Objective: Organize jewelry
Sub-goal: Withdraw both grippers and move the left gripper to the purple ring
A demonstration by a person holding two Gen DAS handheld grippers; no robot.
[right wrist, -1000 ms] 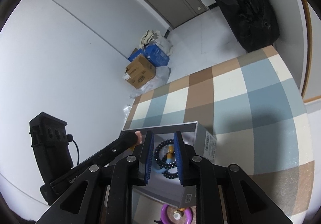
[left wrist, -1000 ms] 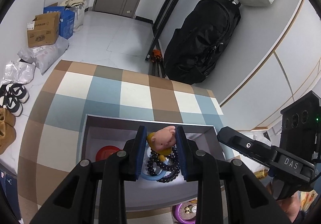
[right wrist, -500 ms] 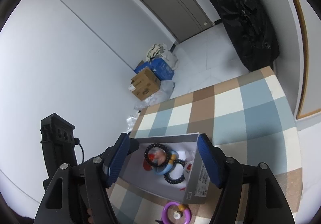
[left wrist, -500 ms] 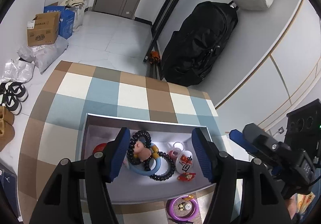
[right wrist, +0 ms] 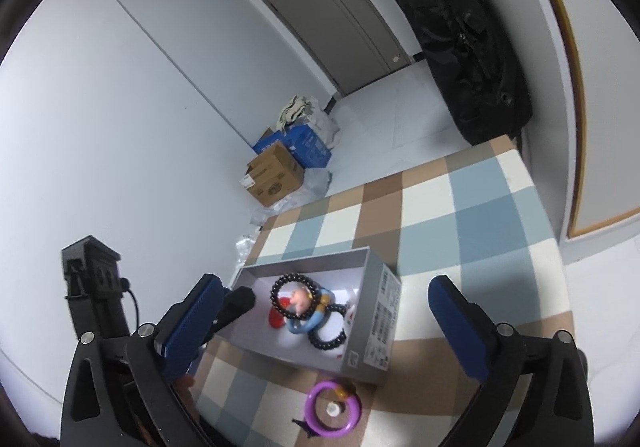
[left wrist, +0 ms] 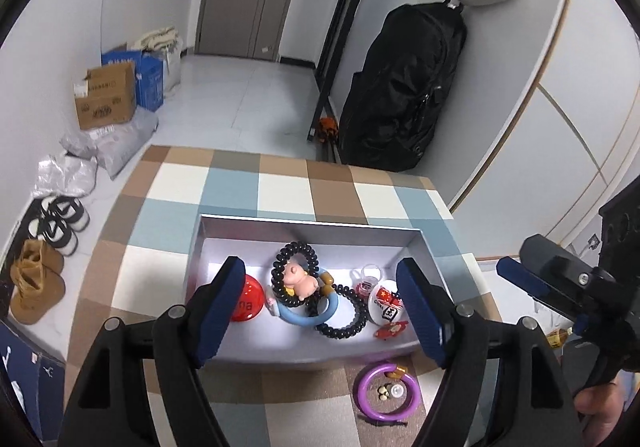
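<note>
Both grippers (left wrist: 320, 311) (right wrist: 320, 331) gaping, box label (right wrist: 380, 327) right-view only

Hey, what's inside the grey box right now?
The grey box holds a pig figurine on a black bead bracelet and blue ring, a second bead bracelet, a red disc, and small badges. Anything beneath the pile is covered.

**Both grippers released and raised**

Left gripper (left wrist: 320, 311), closed on the pig charm (left wrist: 301, 281) a second ago, now stands wide open above the box (left wrist: 304, 225). Right gripper (right wrist: 324, 321) likewise opens, off the bead bracelet (right wrist: 295, 297). Charm and bracelet now lie inside the box.
</note>
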